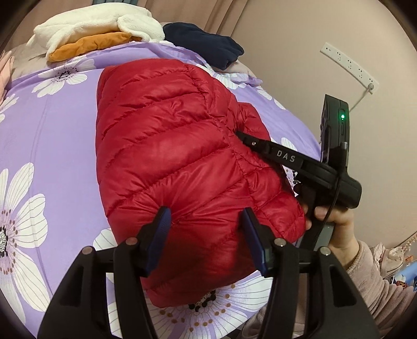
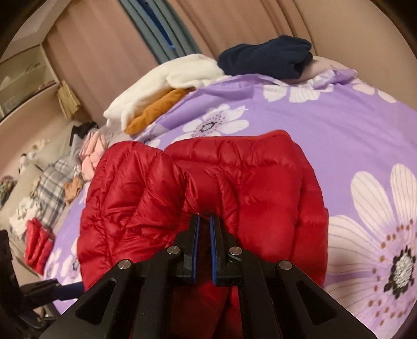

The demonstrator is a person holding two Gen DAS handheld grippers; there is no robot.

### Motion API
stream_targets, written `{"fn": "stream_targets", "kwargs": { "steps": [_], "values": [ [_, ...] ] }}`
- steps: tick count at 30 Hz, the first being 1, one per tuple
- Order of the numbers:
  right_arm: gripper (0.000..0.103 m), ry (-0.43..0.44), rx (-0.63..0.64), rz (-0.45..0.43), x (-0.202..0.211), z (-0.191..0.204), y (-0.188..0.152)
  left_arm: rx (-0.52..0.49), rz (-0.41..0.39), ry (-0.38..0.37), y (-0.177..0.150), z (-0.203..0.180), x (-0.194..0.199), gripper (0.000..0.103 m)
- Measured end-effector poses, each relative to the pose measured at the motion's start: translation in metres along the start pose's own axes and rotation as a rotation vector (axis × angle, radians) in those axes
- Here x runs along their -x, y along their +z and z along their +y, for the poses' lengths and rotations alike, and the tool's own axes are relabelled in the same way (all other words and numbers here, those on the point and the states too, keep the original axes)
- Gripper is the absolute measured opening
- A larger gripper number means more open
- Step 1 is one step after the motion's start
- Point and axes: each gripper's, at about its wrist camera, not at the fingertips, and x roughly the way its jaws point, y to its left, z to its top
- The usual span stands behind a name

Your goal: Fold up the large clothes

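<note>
A red puffy jacket (image 1: pixel 182 161) lies folded in a thick bundle in the middle of a bed, on a purple sheet (image 1: pixel 60 146) with big white flowers. The left hand-held gripper (image 1: pixel 206 224) hangs low over the near edge of the jacket. Its two blue pads (image 1: pixel 159 229) are spread apart, with red cloth showing between them, and they do not squeeze it. The right hand-held gripper (image 2: pixel 204 221) comes in from the right side of the jacket. Its fingers are pressed close together with only a thin gap, and the tips push into a fold of the jacket; whether any cloth is caught between them cannot be told. In the left view this gripper's black tip (image 1: pixel 241 135) pokes into a crease beside a puffy sleeve, and a person's hand (image 1: pixel 331 216) in a pale pink sleeve grips its handle. At the far end of the bed sit a white fluffy pile (image 1: pixel 96 23), an orange cloth (image 1: pixel 91 47) under it and a dark blue cloth (image 1: pixel 206 44). A pale wall on the right has a white power strip (image 1: pixel 349 67) with a cord plugged in. Pinkish curtains (image 2: pixel 234 23) hang behind the bed. Off the left side of the bed more clothes lie in a messy heap (image 2: pixel 52 187), with another red puffy piece (image 2: pixel 39 240) near it.
</note>
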Motion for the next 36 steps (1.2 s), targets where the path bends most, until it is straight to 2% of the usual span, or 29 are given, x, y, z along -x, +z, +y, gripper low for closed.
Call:
{"fn": "stream_targets", "kwargs": {
  "steps": [4,8,12,18,22,29,32,36],
  "values": [
    [0.003,-0.002,0.007,-0.002,0.003,0.001,-0.004,0.0,0.004,0.012,0.001,-0.001,0.0,0.056],
    [0.003,0.01,-0.016,-0.004,0.024,0.008,0.0,-0.02,0.003,0.043,0.001,-0.002,0.001,0.056],
    [0.005,0.031,0.067,-0.063,0.062,0.024,-0.006,-0.034,-0.005,0.062,-0.001,-0.005,0.002,0.056],
    [0.007,0.09,0.172,-0.05,0.091,0.044,-0.026,-0.038,-0.008,0.067,-0.003,-0.006,0.002,0.056],
    [0.007,0.066,0.223,-0.022,0.09,0.052,-0.037,-0.033,-0.009,0.064,-0.004,-0.006,0.001,0.056],
    [0.007,-0.022,0.255,0.061,0.06,0.051,-0.049,-0.035,-0.006,0.056,-0.004,-0.004,-0.003,0.059],
    [0.007,-0.025,0.269,0.071,0.051,0.05,-0.053,-0.016,-0.008,0.033,-0.003,0.001,-0.005,0.061],
    [0.007,0.015,0.218,0.066,0.049,0.04,-0.057,0.025,-0.008,-0.004,-0.003,0.008,-0.005,0.061]
  ]
}}
